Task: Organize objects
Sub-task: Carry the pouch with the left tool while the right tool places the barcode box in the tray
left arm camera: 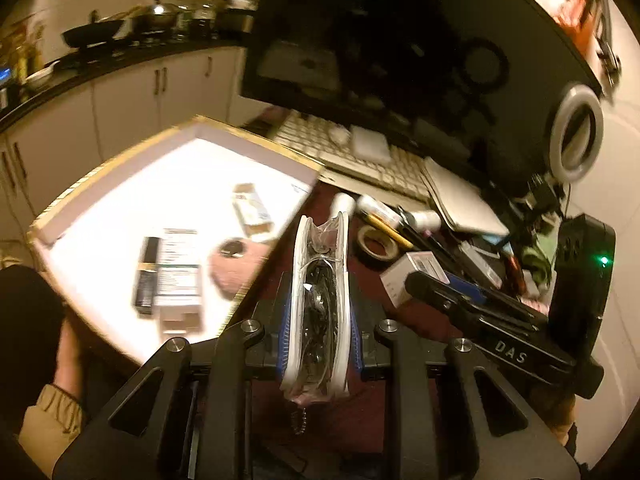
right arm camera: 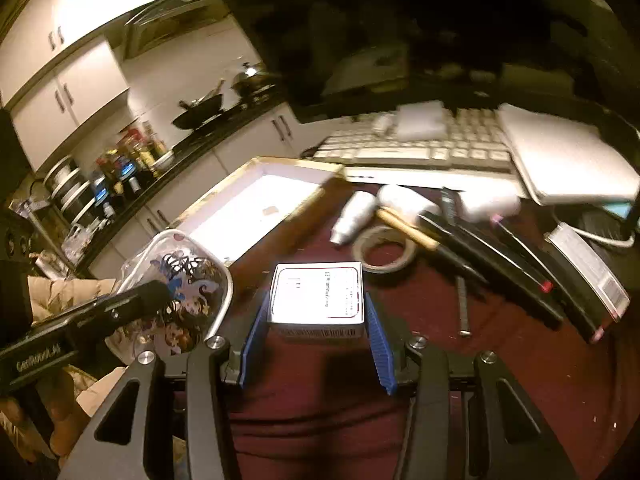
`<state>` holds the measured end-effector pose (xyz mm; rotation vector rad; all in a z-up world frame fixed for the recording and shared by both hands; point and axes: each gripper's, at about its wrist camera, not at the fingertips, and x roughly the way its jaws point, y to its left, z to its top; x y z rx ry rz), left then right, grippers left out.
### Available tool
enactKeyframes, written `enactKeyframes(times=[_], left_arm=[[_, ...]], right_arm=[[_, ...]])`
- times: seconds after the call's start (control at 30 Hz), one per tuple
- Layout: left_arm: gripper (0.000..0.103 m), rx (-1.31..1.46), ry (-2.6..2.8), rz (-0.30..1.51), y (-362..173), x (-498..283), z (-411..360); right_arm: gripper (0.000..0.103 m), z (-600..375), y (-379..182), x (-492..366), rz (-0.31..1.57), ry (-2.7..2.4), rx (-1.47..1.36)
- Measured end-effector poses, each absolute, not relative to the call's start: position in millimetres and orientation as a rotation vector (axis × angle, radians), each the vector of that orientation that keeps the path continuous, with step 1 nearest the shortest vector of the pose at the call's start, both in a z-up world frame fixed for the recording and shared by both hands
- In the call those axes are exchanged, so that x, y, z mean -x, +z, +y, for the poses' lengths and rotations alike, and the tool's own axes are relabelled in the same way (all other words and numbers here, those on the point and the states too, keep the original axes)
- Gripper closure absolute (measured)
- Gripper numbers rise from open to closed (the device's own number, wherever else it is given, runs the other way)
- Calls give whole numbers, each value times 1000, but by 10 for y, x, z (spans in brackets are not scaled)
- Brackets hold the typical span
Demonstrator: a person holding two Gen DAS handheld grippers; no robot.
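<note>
In the left wrist view, the left gripper [left arm camera: 320, 312] pinched a clear pouch [left arm camera: 319, 300] edge-on just right of the white tray [left arm camera: 120, 184], while in the right wrist view the right gripper [right arm camera: 318, 320] clasped a small white box [right arm camera: 317, 294] above the maroon table [right arm camera: 460, 360].

White small box [right arm camera: 317, 294], dark-red tablecloth [right arm camera: 320, 392]

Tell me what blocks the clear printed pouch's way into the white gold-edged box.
Nothing visible: the clear printed pouch in the left gripper sits beside the white gold-edged box, only its low rim between them.
</note>
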<state>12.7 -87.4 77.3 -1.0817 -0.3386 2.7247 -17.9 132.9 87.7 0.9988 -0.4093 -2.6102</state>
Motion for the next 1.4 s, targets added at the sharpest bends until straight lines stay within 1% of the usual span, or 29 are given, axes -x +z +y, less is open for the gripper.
enactKeyframes(times=[0.3, 0.4, 0.6, 0.77, 0.93, 1.07, 1.17, 1.4], left_arm=[[81, 1025, 2875, -449, 892, -222, -1503], [81, 1027, 2901, -529, 866, -184, -1790], [81, 1061, 2979, -623, 763, -8, -2232], [81, 1115, 3102, -562, 688, 156, -2411], [81, 1180, 3125, -563, 566, 291, -2542], [81, 1219, 3170, -463, 493, 402, -2490], [80, 1252, 3160, -452, 436, 445, -2489], [80, 1308, 3156, -410, 360, 541, -2486]], right_arm=[[56, 780, 1063, 444, -313, -2514, -971], [56, 579, 1124, 594, -284, -2480, -960], [56, 197, 1121, 1036, -262, -2423, -985], [56, -51, 1059, 1402, -245, -2412, -1038], [56, -207, 964, 1682, -242, -2415, -1077], [56, -277, 851, 1773, -234, -2438, -1090], [56, -303, 784, 1797, -234, -2438, -1096], [56, -316, 716, 1792, -167, -2484, -1077]])
